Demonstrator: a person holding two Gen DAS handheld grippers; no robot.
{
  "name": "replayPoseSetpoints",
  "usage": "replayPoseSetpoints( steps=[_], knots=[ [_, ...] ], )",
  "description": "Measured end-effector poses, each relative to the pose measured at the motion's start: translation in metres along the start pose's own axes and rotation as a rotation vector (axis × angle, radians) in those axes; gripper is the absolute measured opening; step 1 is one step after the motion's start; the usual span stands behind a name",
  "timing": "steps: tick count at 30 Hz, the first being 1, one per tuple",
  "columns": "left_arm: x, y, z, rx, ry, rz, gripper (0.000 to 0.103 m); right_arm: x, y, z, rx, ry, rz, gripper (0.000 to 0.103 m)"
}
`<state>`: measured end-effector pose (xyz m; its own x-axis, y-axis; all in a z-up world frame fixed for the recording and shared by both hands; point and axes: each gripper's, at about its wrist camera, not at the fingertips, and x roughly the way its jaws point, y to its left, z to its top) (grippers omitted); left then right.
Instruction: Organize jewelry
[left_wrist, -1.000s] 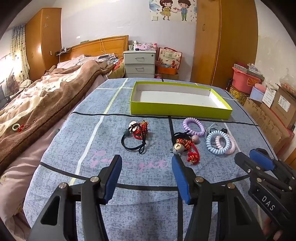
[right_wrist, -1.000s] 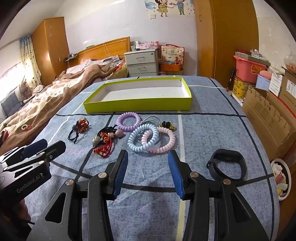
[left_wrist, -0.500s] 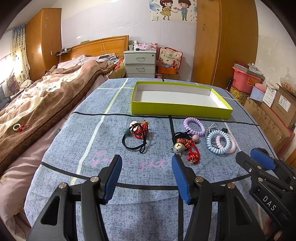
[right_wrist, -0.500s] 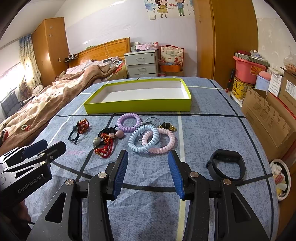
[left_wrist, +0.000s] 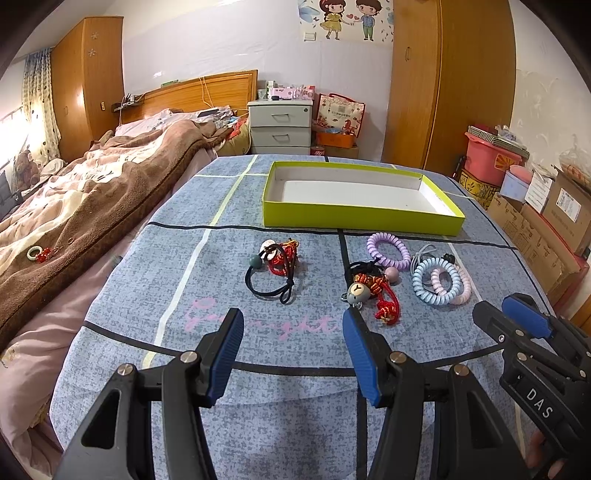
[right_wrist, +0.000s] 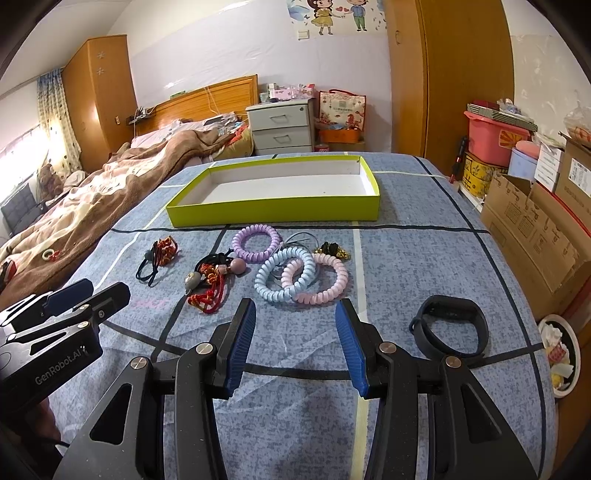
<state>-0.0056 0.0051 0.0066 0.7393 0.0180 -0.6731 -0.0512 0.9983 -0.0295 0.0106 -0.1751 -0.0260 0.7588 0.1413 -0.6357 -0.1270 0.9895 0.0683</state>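
Observation:
An empty lime-green box (left_wrist: 362, 214) (right_wrist: 273, 212) lies at the far side of the blue cloth. In front of it lie a black hair tie with red charm (left_wrist: 275, 271) (right_wrist: 157, 256), a red knotted charm with a small bear head (left_wrist: 373, 291) (right_wrist: 208, 282), a purple coil band (left_wrist: 388, 251) (right_wrist: 255, 243), a light blue coil band (left_wrist: 436, 280) (right_wrist: 273, 280), a pink coil band (right_wrist: 325, 278) and a black wristband (right_wrist: 450, 330). My left gripper (left_wrist: 291, 336) (right_wrist: 86, 293) is open and empty, short of the black hair tie. My right gripper (right_wrist: 293, 325) (left_wrist: 506, 314) is open and empty, just short of the coil bands.
A bed with a brown blanket (left_wrist: 85, 206) runs along the left edge of the table. Cardboard boxes (right_wrist: 532, 229) and a pink bin (right_wrist: 495, 136) stand at the right. A grey drawer unit (left_wrist: 280, 127) and a wardrobe (left_wrist: 447, 85) are behind.
Both grippers have crept slightly forward and lower toward the jewelry. Nothing on the cloth has moved.

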Motion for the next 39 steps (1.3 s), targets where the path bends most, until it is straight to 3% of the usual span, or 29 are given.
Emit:
replayPoseSetpoints(
  steps=[39],
  knots=[
    [-0.0001, 0.0008, -0.0006, -0.005, 0.001, 0.005, 0.058, -0.0019, -0.0020, 0.0000, 0.005, 0.001, -0.004, 0.046]
  ],
)
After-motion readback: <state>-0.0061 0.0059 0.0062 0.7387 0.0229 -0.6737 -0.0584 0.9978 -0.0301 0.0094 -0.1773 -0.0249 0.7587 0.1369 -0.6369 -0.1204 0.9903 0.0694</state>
